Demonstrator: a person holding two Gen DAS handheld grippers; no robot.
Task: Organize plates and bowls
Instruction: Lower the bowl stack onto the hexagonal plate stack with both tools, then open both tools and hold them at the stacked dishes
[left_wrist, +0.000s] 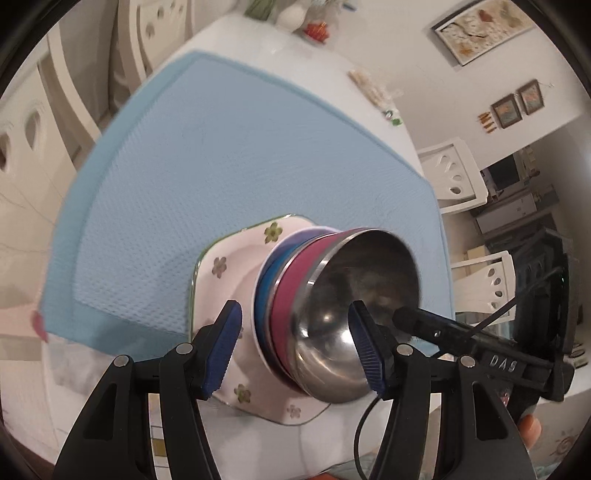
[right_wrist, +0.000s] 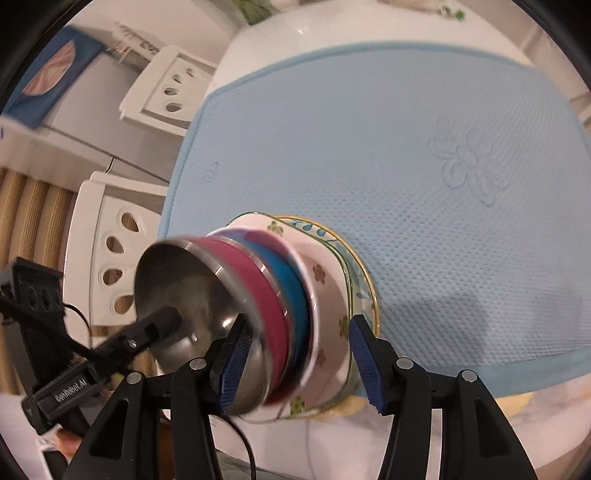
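Showing both grippers spread wide around one stack: left gripper (left_wrist: 295, 347) and right gripper (right_wrist: 295, 363) bracketing shiny steel bowl (left_wrist: 354, 314), magenta-banded and blue-banded bowls, white floral square plate (left_wrist: 221, 266), gold-rimmed plate (right_wrist: 364, 284). Probably heavy, slippery, breakable; best gripped at plate rims.

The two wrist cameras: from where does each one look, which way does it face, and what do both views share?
Left wrist: sits on the left gripper, looks down along its fingers at the steel bowl from the stack's left; the right gripper reaches in.
Right wrist: sits on the right gripper, looks at the stack from the opposite side; the left gripper enters at left.
Shared: steel bowl, flowered plate, blue mat.
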